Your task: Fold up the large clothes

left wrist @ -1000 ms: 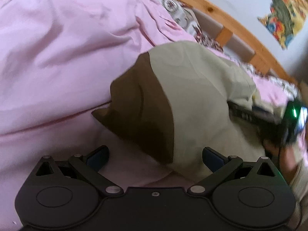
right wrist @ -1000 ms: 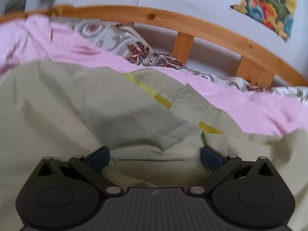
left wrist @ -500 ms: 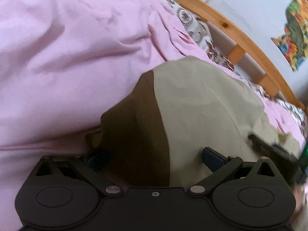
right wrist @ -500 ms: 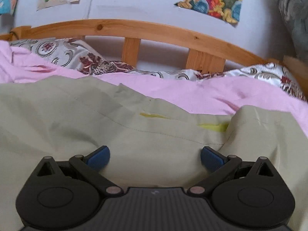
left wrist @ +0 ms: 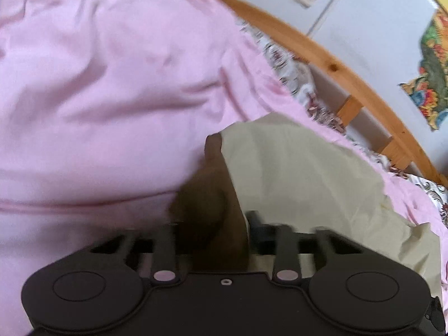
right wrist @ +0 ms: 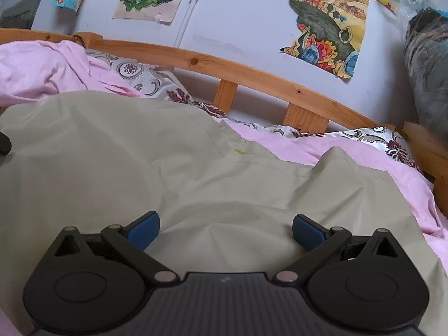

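Note:
A large pale olive garment [right wrist: 168, 168] with a dark brown panel [left wrist: 210, 196] lies on a pink bed sheet [left wrist: 98, 84]. In the left wrist view my left gripper [left wrist: 215, 229] is shut on the brown edge of the garment [left wrist: 294, 173]; the picture is blurred by motion. In the right wrist view my right gripper [right wrist: 224, 229] is open, its blue pads [right wrist: 144, 228] spread wide over the olive cloth, gripping nothing. A small yellow mark [right wrist: 242, 151] shows on a seam.
A wooden bed rail [right wrist: 252, 75] runs behind the bed, with patterned pillows [right wrist: 140, 75] against it. Colourful drawings [right wrist: 327, 28] hang on the white wall. A dark bundle [right wrist: 428, 64] sits at the far right. The pink sheet [right wrist: 364, 154] spreads beyond the garment.
My left gripper has moved forward onto the brown edge and shut on it. My right gripper has pulled back and risen, staying open over the olive cloth.

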